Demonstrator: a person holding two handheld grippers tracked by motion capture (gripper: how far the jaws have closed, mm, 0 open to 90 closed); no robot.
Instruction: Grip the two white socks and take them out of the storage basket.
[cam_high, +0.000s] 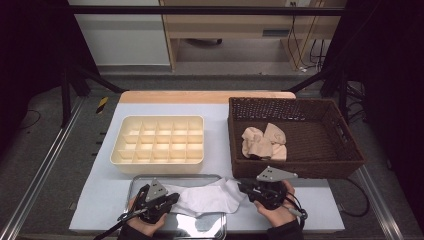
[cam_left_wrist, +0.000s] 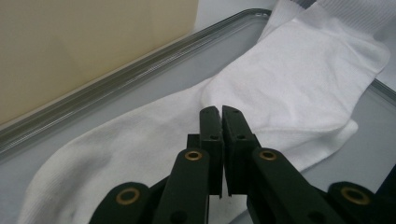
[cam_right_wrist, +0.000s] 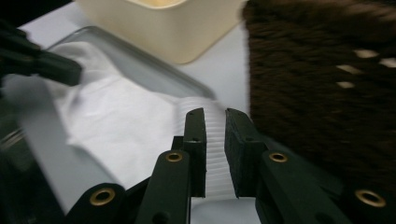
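Note:
A white sock (cam_high: 207, 196) lies stretched across a shiny metal tray (cam_high: 215, 231) at the table's front edge. My left gripper (cam_high: 175, 197) is at the sock's left end. In the left gripper view its jaws (cam_left_wrist: 219, 111) stand together just over the white sock (cam_left_wrist: 299, 70); I cannot tell whether fabric is pinched. My right gripper (cam_high: 241, 186) is at the sock's right end. In the right gripper view its jaws (cam_right_wrist: 215, 114) stand a little apart with the ribbed cuff (cam_right_wrist: 215, 154) showing in the gap, not pressed by the pads.
A cream organizer box (cam_high: 120, 150) with several empty compartments stands behind the tray. Right of it is a dark wicker basket (cam_high: 295, 170) holding beige socks (cam_high: 264, 142); its front wall is just behind my right gripper. The table's front edge is close below both hands.

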